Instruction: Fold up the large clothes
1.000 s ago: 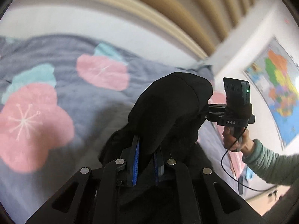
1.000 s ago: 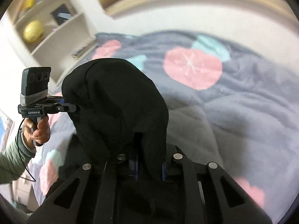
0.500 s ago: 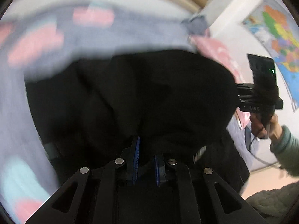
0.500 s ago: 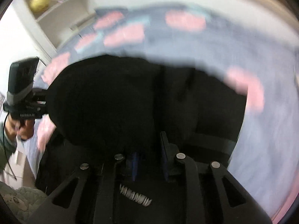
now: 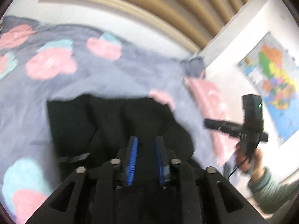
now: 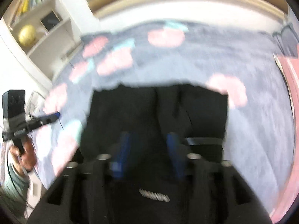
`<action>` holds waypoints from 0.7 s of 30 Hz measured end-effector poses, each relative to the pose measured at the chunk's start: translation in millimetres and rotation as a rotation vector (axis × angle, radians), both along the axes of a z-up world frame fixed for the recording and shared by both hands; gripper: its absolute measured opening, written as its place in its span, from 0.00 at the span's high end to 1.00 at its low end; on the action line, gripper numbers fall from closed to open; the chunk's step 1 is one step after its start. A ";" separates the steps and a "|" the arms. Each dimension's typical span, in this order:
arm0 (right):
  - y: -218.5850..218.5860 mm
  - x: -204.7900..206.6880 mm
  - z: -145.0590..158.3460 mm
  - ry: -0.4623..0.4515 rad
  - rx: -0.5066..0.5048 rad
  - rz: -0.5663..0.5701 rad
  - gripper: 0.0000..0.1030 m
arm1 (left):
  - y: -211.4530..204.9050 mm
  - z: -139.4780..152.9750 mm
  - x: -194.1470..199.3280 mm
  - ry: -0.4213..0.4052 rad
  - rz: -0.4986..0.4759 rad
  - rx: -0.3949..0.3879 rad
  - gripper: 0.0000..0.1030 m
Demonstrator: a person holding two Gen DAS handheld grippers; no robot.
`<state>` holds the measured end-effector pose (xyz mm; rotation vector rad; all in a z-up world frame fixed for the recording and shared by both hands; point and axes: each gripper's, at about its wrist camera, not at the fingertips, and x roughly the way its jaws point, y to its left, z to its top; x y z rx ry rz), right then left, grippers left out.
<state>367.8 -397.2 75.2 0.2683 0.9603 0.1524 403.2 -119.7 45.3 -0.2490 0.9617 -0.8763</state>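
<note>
While both frames are smeared by motion, we can make out the black garment point(image 5: 119, 123) lying spread on the bed's grey quilt point(image 5: 130, 71) with its pink and teal blossoms, its far edge running roughly straight across in both views. In the left wrist view, our left gripper point(image 5: 146, 155) has its blue-lined jaws apart with dark cloth showing in the gap; nothing looks pinched there, though the blur makes that less than certain. Our right gripper point(image 6: 148, 154) has its jaws wider, again above black fabric with no fold visibly caught. Each gripper also shows from the other's camera, off to the side of the garment and over the quilt: the right one point(image 5: 211, 122) and the left one point(image 6: 54, 116). We judge the cloth was laid flat so that a tidy edge is on offer for the next fold, and the jaws stand open because the garment rests on the bed on its own. A white shelf unit point(image 6: 46, 35) holds a yellow ball point(image 6: 27, 35) in one compartment and books in the one above; a map point(image 5: 274, 82) hangs on the wall.
</note>
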 end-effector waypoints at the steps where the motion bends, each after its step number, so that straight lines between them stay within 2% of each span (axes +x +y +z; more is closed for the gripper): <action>1: 8.9 10.8 -3.5 0.018 0.014 0.007 0.27 | -11.4 -0.1 7.6 0.010 -0.004 -0.010 0.62; 2: 19.6 22.3 -13.9 0.045 0.006 0.007 0.27 | -18.7 -4.5 12.4 0.015 -0.015 -0.008 0.58; 4: 36.6 34.8 -44.0 0.100 -0.056 0.000 0.27 | -38.4 -27.3 19.8 0.041 -0.038 0.016 0.58; 5: 42.7 36.5 -64.8 0.139 -0.087 0.003 0.27 | -46.4 -50.2 23.3 0.092 -0.053 0.035 0.58; 6: 47.4 39.2 -101.1 0.218 -0.110 0.002 0.28 | -50.1 -70.2 22.3 0.134 -0.059 0.058 0.58; 8: 43.5 38.2 -158.1 0.337 -0.132 -0.019 0.30 | -55.8 -127.7 24.4 0.249 -0.042 0.164 0.58; 9: 40.1 35.4 -184.5 0.381 -0.107 -0.028 0.30 | -56.9 -154.9 23.3 0.295 -0.027 0.229 0.58; 10: 37.1 30.1 -195.9 0.374 -0.078 -0.039 0.29 | -56.8 -173.6 19.3 0.323 -0.014 0.258 0.58; 12: 35.3 20.3 -197.1 0.317 -0.071 -0.044 0.29 | -49.5 -186.6 18.3 0.331 0.045 0.211 0.58; 15: 37.0 14.3 -182.5 0.328 -0.080 -0.038 0.28 | -48.9 -174.6 18.0 0.336 0.073 0.197 0.58; 18: 39.2 -3.3 -149.4 0.260 -0.036 -0.021 0.28 | -42.4 -149.6 5.3 0.306 0.025 0.157 0.59; 21: 47.1 -27.8 -118.2 0.155 -0.004 0.004 0.27 | -29.5 -122.8 -18.3 0.282 -0.036 0.056 0.59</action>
